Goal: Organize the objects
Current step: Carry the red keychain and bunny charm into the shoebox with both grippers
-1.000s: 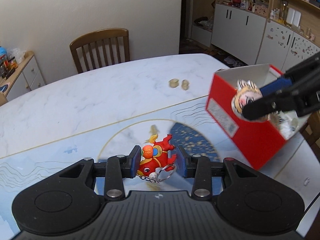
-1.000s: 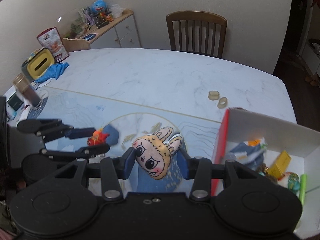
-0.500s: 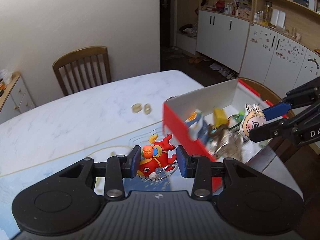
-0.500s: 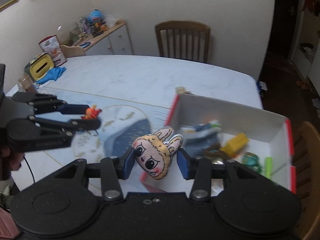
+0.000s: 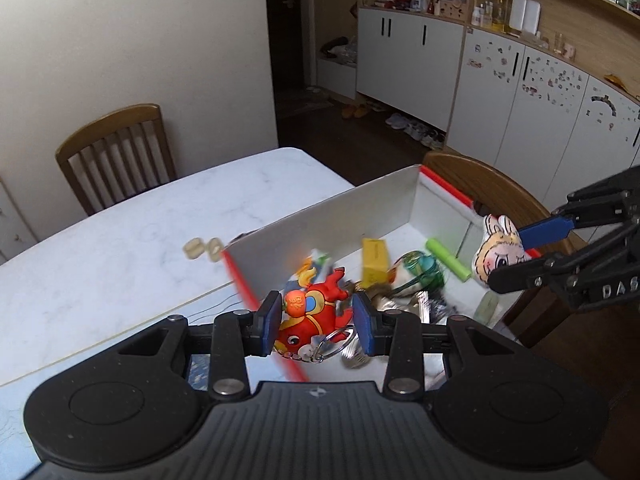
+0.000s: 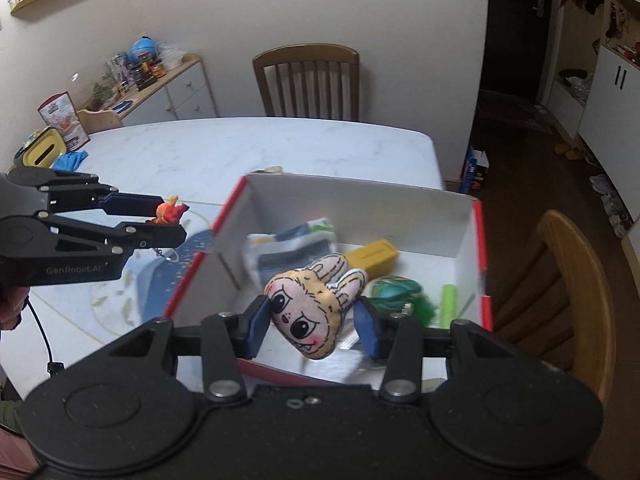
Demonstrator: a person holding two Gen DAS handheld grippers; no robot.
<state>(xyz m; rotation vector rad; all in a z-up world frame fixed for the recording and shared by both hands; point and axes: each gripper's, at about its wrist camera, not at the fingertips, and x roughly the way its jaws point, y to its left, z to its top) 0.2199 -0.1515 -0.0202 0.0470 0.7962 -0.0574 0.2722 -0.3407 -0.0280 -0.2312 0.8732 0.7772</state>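
**Ana:** Red plastic first: the fish keychain (image 5: 312, 316) is pinched between the left gripper's (image 5: 316, 326) blue pads, ring dangling under it. A second ago that gripper hung over the blue placemat with the red box off to the side; now it sits right at the box's near red edge (image 5: 256, 300).

**Ben:** Same on the other side. The right gripper (image 6: 312, 326) is clamped on the bunny-eared plush face (image 6: 316, 312), and it has travelled from beside the box to above the box's open interior.

**Ana:** So I judge both toys are a release away from being stowed. The plush is ready to drop; the fish may need a little more reach inward.

**Ben:** What does your camera give that mine lacks?

**Ana:** The keychain's ring and chain, plus the two tan rings (image 5: 202, 247) on the marble table (image 5: 120, 248) just beyond the box's corner. Yours?

**Ben:** The whole box floor: a yellow block (image 6: 372, 256), a packet (image 6: 288, 248), a green tube (image 6: 448, 304), a teal trinket (image 6: 394, 292). Farther off, the placemat (image 6: 160, 284) under the left gripper (image 6: 172, 222), a blue cloth (image 6: 72, 158) and a tissue holder (image 6: 40, 152) at the table's far end.
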